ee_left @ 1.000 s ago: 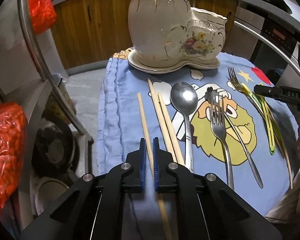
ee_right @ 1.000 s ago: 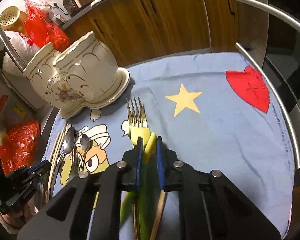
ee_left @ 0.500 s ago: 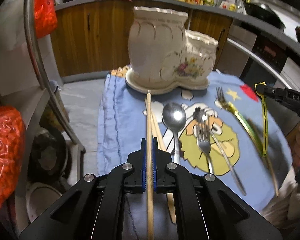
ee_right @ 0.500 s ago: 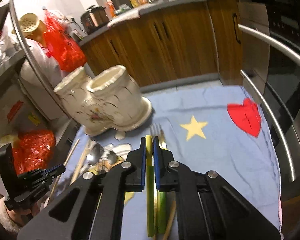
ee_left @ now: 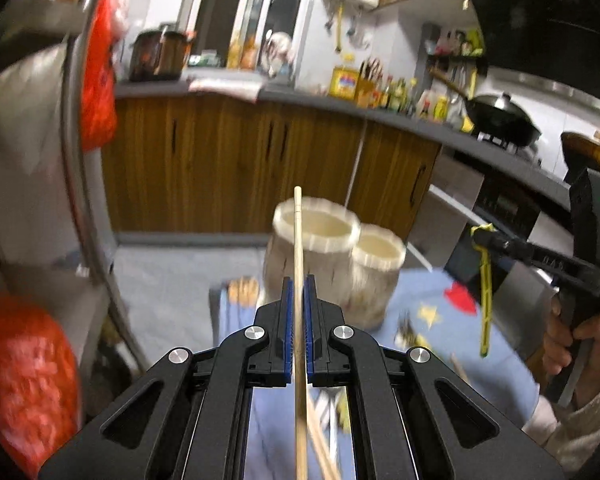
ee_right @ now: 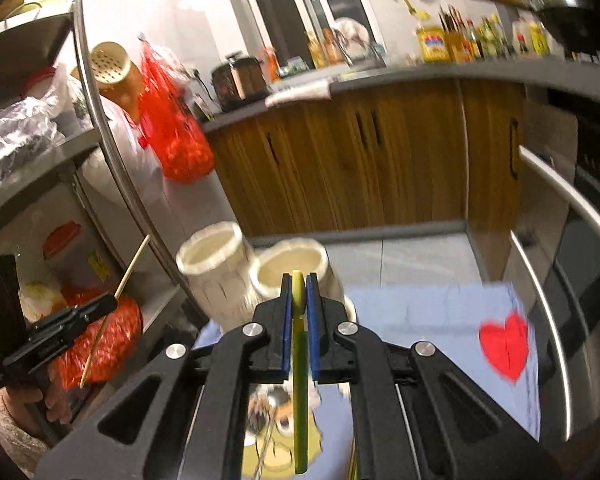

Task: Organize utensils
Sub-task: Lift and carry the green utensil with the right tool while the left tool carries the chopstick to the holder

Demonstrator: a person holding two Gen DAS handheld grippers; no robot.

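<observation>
Two grippers are lifted: the left gripper (ee_left: 296, 300) pinches a wooden chopstick (ee_left: 298, 240), the right gripper (ee_right: 299, 300) pinches a yellow-green utensil (ee_right: 299, 380), the ceramic holder (ee_right: 236, 272) just ahead below them.

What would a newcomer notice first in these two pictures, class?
Each gripper is shut on a raised utensil: the left gripper on a wooden chopstick, the right gripper on a yellow-green utensil. Beyond both stands the cream two-cup ceramic holder, open-mouthed, on the blue cloth.

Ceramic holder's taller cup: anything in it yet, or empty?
Looks empty: the taller cup shows only pale inner wall. The chopstick is clamped in the left hand-held gripper, above the table.
</observation>
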